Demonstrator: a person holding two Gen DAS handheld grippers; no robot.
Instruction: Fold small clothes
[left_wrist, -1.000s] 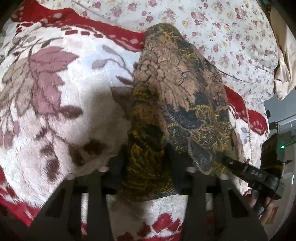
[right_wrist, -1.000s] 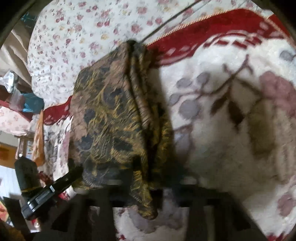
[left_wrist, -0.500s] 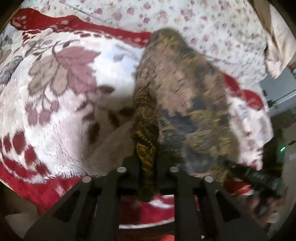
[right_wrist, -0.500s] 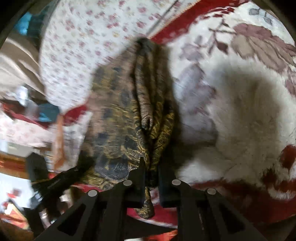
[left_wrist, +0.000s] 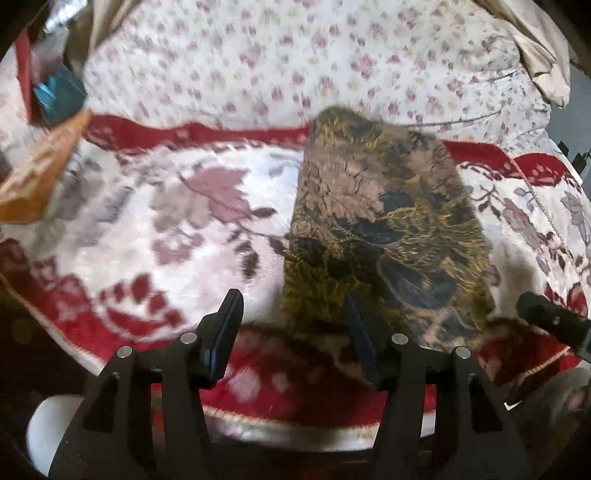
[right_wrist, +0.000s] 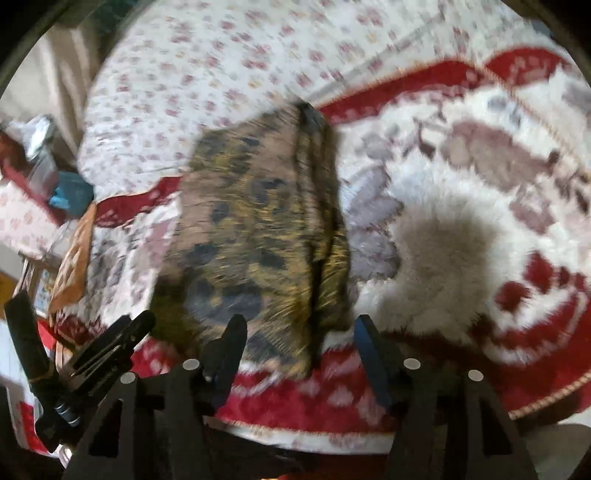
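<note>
Nearby, orange cloth (left_wrist: 35, 173) flanks folded garment (left_wrist: 380, 229).

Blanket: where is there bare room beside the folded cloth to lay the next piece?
Both sides of the patterned cloth on the blanket look bare: the leaf-print stretch on its left, and the fluffy white stretch on its right. The left edge is crowded by an orange packet and clutter.
</note>
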